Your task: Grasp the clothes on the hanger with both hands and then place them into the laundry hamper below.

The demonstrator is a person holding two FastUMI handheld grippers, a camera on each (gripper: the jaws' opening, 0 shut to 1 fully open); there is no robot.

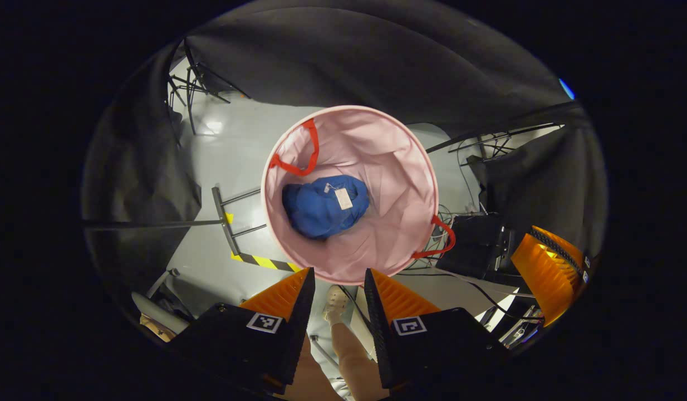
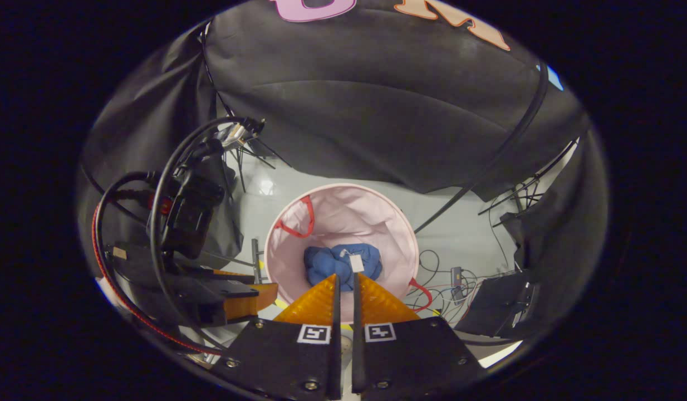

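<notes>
Left gripper (image 1: 339, 278) fingers wide apart, right gripper (image 2: 346, 284) fingers nearly closed, empty, blue garment (image 1: 324, 206) inside pink hamper (image 1: 402, 167) below

Right gripper (image 2: 345, 281) fingers covering hamper's (image 2: 399, 234) near rim, white tag (image 1: 343, 198) print perhaps too small to read

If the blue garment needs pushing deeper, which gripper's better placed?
Left, probably. The left gripper is open above the pink hamper; the blue garment lies inside. The right gripper looks nearly shut.

Pale floor (image 1: 226, 150) carries the pink hamper (image 1: 402, 167), cables (image 2: 441, 278) and striped tape (image 1: 264, 262)
</notes>
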